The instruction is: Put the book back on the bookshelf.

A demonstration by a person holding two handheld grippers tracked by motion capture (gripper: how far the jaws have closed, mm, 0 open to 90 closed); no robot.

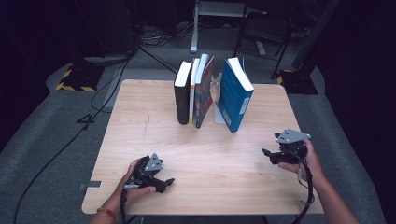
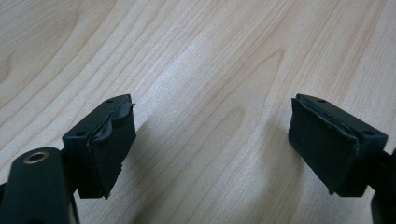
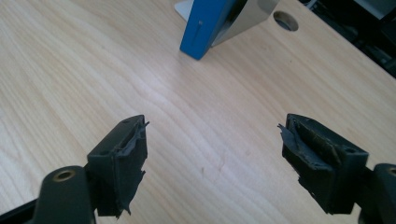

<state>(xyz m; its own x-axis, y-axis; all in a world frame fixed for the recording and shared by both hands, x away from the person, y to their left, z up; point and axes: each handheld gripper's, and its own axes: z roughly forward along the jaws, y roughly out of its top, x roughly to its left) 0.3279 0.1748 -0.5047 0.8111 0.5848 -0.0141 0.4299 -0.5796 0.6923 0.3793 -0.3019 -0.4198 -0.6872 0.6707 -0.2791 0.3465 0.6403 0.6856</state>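
At the near left edge of the table (image 1: 140, 121), the left gripper (image 1: 161, 181) rests low over bare wood with its jaws spread wide and nothing between them. Toward the far middle, the black book (image 1: 182, 95), a white book (image 1: 193, 88) and a red-covered book (image 1: 203, 93) stand together, with the blue book (image 1: 235, 95) leaning just beside them against a white bookend (image 1: 217, 109). At the right, the right gripper (image 1: 270, 155) hovers equally wide open and empty, aimed toward that blue book, so I judge the work has barely begun: no book is grasped and the reach is yet to be made.
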